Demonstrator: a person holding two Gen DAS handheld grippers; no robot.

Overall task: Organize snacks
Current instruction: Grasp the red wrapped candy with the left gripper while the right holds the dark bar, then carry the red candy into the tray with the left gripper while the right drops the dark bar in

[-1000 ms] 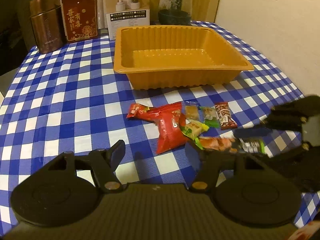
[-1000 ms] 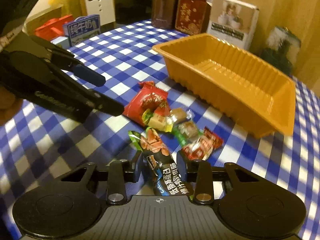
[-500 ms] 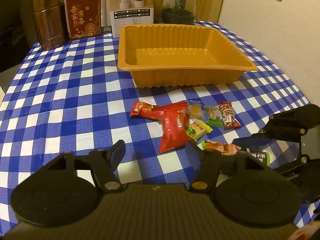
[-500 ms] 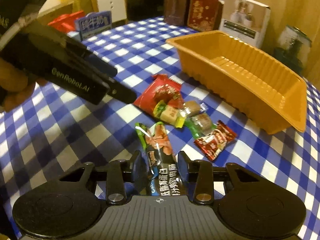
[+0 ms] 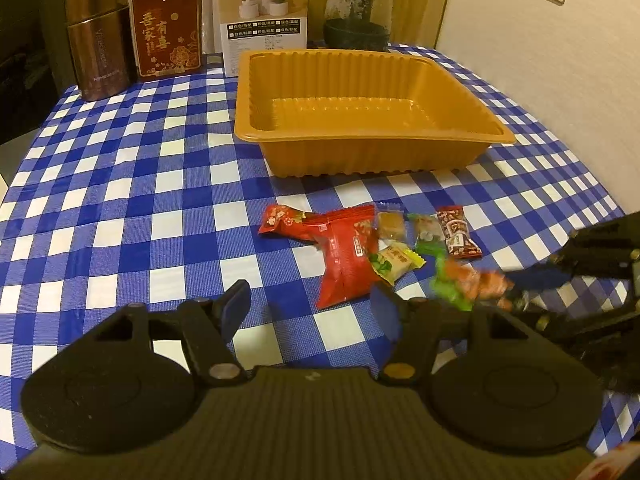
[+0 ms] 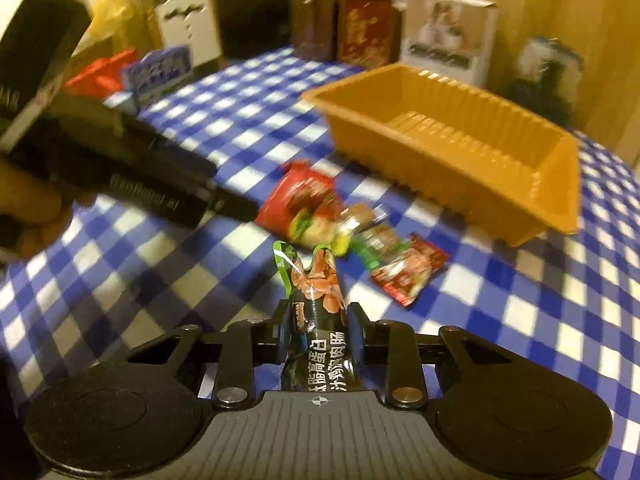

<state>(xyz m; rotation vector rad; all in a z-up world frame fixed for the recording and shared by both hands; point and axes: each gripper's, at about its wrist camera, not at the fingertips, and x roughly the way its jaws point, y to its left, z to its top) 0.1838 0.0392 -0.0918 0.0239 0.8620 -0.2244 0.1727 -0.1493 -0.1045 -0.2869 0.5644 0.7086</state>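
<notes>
An empty orange tray (image 5: 360, 156) (image 6: 440, 176) stands on the blue checked tablecloth. In front of it lies a heap of snacks: a large red packet (image 5: 346, 256) (image 6: 296, 196) and several small wrapped sweets (image 5: 458, 232) (image 6: 404, 276). My right gripper (image 6: 318, 328) (image 5: 520, 294) is closing its jaws on a long green and black sausage packet (image 6: 320, 308) (image 5: 468, 284); the pads pinch it, and its far end sticks up clear of the cloth. My left gripper (image 5: 311, 304) (image 6: 234, 190) hangs open over the cloth near the heap, with nothing between its fingers.
Along the table's far edge stand a brown tin (image 5: 100, 56), a red box (image 5: 168, 28), a white box (image 5: 264, 12) and a glass jar (image 5: 358, 12). A wall runs close along the right side. A blue carton (image 6: 160, 72) and red items lie beyond the left edge.
The right gripper's fingers have come together on the sausage packet and raised it off the cloth. The left gripper has stayed put.
</notes>
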